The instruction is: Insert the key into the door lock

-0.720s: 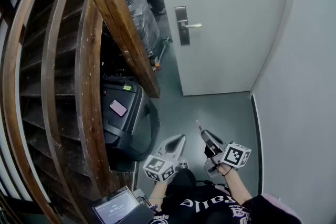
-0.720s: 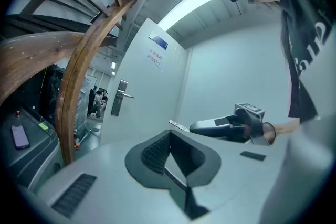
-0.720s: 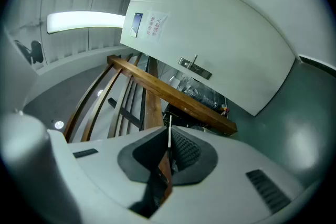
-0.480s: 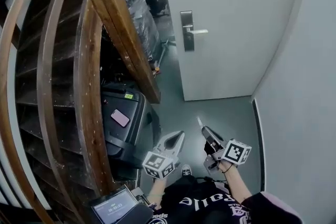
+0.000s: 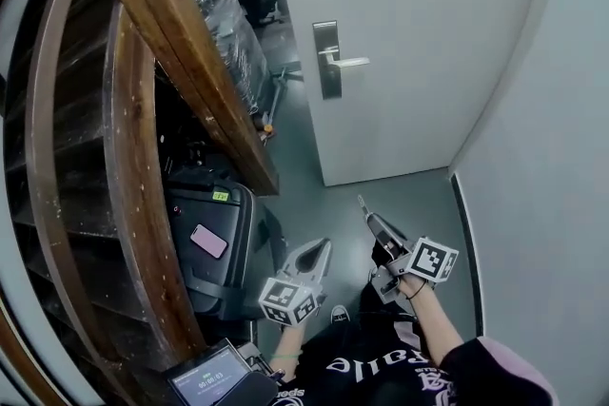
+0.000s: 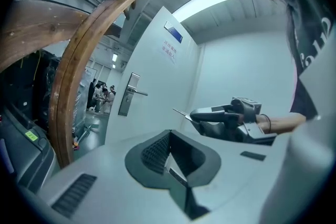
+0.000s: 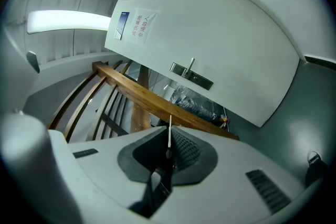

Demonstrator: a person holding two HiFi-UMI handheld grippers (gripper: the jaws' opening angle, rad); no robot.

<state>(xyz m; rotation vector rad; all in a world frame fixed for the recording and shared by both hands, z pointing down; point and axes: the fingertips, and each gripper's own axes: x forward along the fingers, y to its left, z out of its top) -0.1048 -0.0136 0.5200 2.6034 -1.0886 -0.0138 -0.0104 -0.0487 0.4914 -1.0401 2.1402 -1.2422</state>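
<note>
A white door [image 5: 419, 33] stands ahead with a steel lock plate [image 5: 326, 60] and lever handle [image 5: 346, 63]. My right gripper [image 5: 370, 222] is shut on a thin key [image 5: 361, 203] that points up toward the door, still well short of it. In the right gripper view the key [image 7: 169, 132] sticks out between the shut jaws, with the lock plate [image 7: 192, 75] far above it. My left gripper [image 5: 317, 254] hangs beside the right one, shut with nothing in it. The left gripper view shows the right gripper [image 6: 195, 115], its key [image 6: 180, 112] and the lock plate [image 6: 126, 101].
A curved wooden stair rail [image 5: 181, 43] fills the left. Below it lies a black case [image 5: 224, 247] with a pink phone [image 5: 209, 241] on top. A small screen [image 5: 211, 381] sits at the bottom edge. A grey wall [image 5: 552, 166] closes the right. Wrapped goods [image 5: 233, 33] stand behind the stairs.
The head view has shifted: the stair rail takes up more of the left and the door lock sits slightly lower. The right gripper and key have risen a little. Both grippers stay shut.
</note>
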